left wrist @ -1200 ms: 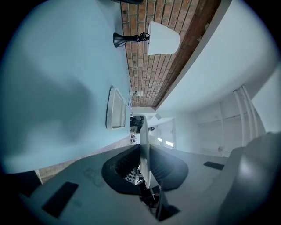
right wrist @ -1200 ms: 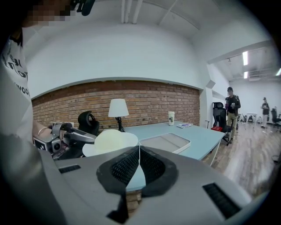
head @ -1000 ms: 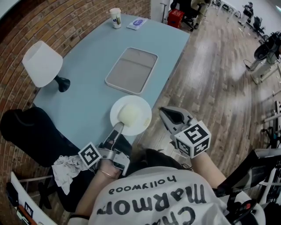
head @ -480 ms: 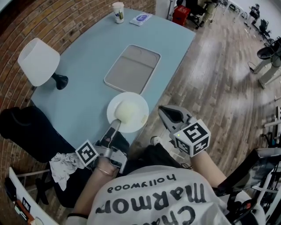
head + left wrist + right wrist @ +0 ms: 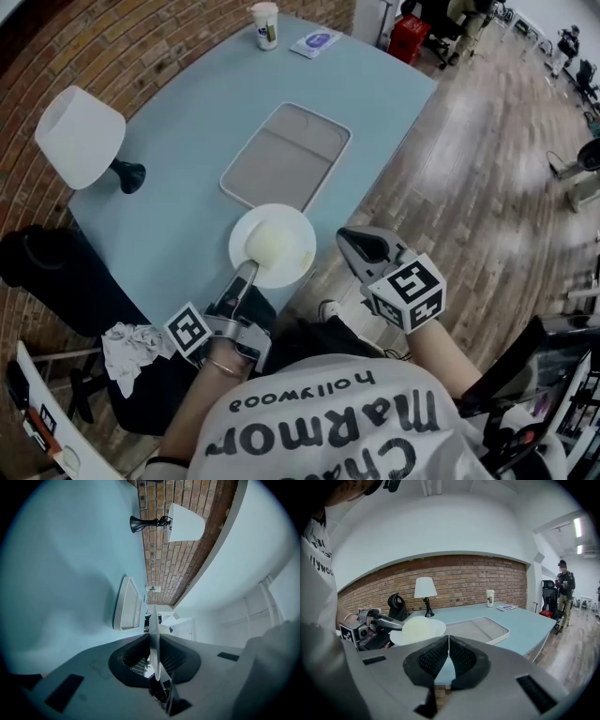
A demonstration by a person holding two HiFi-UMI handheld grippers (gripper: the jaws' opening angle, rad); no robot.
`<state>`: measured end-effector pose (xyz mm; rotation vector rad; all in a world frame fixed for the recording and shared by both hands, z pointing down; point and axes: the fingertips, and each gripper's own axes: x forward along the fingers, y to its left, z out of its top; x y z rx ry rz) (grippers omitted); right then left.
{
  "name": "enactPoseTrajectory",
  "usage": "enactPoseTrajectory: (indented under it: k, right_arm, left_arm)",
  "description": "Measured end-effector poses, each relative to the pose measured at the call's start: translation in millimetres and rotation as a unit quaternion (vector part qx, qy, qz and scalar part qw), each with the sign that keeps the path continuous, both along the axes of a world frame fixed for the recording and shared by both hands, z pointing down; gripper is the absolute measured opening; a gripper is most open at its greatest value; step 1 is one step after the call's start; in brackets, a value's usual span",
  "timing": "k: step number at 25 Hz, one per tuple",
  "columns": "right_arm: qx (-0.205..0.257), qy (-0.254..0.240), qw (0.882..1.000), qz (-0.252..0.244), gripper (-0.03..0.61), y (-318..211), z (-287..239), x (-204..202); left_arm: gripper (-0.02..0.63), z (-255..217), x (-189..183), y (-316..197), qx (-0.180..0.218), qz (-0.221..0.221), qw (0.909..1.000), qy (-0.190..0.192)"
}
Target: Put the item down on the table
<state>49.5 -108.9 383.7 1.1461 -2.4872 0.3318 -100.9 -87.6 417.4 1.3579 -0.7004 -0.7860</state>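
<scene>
The left gripper [image 5: 246, 273] clamps a round white plate [image 5: 273, 246] by its near rim at the pale-blue bench's [image 5: 187, 159] near edge, while the right gripper [image 5: 350, 238] is closed and empty.

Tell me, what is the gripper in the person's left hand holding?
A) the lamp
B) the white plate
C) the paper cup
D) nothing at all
B: the left gripper has its jaws shut on the rim of the white plate, which shows edge-on in the left gripper view.

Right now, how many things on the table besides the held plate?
4: lamp far left, tray centre, cup and flat packet at the far end. Nothing visibly hidden.
</scene>
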Motion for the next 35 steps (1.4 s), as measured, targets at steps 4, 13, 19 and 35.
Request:
enactPoseTrajectory:
  k: [4,13,19,35]
  right_arm:
    - [-0.003,0.002,1.000,-0.020,0.011,-20,2,9]
    - [-0.005,0.007,0.998,-0.062,0.011,-55,-2,23]
    - [0.000,0.004,0.996,-0.087,0.011,-72,-2,29]
    - [-0.016,-0.015,0.993,-0.119,0.011,-99,11,36]
  left_arm:
    - [0.038,3,11,-14,-0.004,-0.017,0.9998,-0.007]
    - [0.038,1,31,-39,-0.002,-0.050,0.9986,-0.013]
    - [0.038,2,41,-50,-0.002,-0.071,0.9973,-0.019]
    - [0.038,12,48,-65,-0.013,-0.111,0.9928,-0.042]
